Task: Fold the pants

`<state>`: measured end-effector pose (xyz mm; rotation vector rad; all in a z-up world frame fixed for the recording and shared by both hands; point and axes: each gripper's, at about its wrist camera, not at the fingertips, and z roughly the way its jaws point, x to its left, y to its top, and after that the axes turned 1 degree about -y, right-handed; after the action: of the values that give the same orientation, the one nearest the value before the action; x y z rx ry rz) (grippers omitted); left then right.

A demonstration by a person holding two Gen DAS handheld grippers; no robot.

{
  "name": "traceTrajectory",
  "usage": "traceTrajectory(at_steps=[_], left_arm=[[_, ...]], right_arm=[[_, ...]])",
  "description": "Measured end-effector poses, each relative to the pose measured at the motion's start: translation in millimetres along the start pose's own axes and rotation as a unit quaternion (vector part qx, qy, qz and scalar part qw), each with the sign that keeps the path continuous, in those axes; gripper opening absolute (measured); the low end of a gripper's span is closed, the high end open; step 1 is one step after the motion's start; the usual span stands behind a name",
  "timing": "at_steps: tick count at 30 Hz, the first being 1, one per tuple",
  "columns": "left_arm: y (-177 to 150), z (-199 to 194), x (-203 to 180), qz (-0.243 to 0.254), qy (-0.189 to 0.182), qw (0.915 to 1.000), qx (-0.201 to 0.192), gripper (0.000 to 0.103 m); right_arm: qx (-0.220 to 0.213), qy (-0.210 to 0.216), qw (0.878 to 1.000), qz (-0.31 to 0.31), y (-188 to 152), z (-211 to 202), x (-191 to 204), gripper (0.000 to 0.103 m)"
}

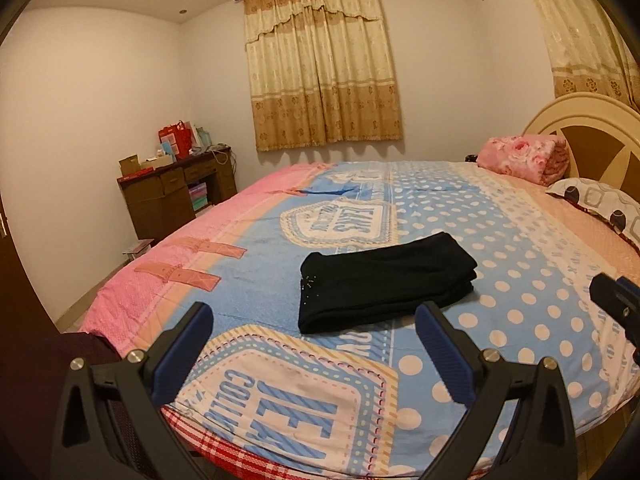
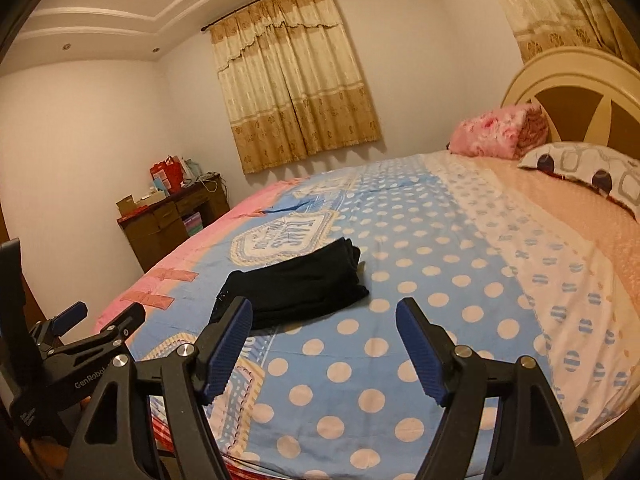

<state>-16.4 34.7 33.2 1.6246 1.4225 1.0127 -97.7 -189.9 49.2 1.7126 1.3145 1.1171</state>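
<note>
Black pants (image 1: 384, 280) lie folded into a compact stack on the blue polka-dot bedspread (image 1: 520, 312), near the bed's front half. They also show in the right wrist view (image 2: 296, 288). My left gripper (image 1: 314, 326) is open and empty, held above the bed's near edge, just short of the pants. My right gripper (image 2: 324, 320) is open and empty, to the right of the pants and apart from them. The left gripper also appears at the left in the right wrist view (image 2: 100, 316), and the right gripper's tip at the right edge of the left wrist view (image 1: 616, 300).
A pink rolled blanket (image 1: 524, 156) and a patterned pillow (image 1: 600, 200) lie by the cream headboard (image 1: 592, 120). A brown desk with boxes (image 1: 176, 192) stands by the far wall left of the bed. Curtains (image 1: 320, 72) hang behind.
</note>
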Motion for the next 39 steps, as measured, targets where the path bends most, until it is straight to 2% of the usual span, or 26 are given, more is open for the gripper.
traceTrajectory(at_steps=[7, 14, 39], left_arm=[[0.2, 1.8, 1.6, 0.000, 0.011, 0.9999, 0.010, 0.103], [1.5, -3.7, 0.3, 0.003, 0.012, 0.9999, 0.000, 0.103], [-5.8, 7.8, -5.3, 0.011, 0.007, 0.9996, 0.025, 0.103]], right_arm=[[-0.018, 0.011, 1.000, -0.022, 9.6, -12.7, 15.8, 0.076], [-0.035, 0.013, 0.999, -0.038, 17.9, -25.6, 26.9, 0.079], [-0.007, -0.006, 1.000, -0.029, 11.1, -11.7, 19.1, 0.080]])
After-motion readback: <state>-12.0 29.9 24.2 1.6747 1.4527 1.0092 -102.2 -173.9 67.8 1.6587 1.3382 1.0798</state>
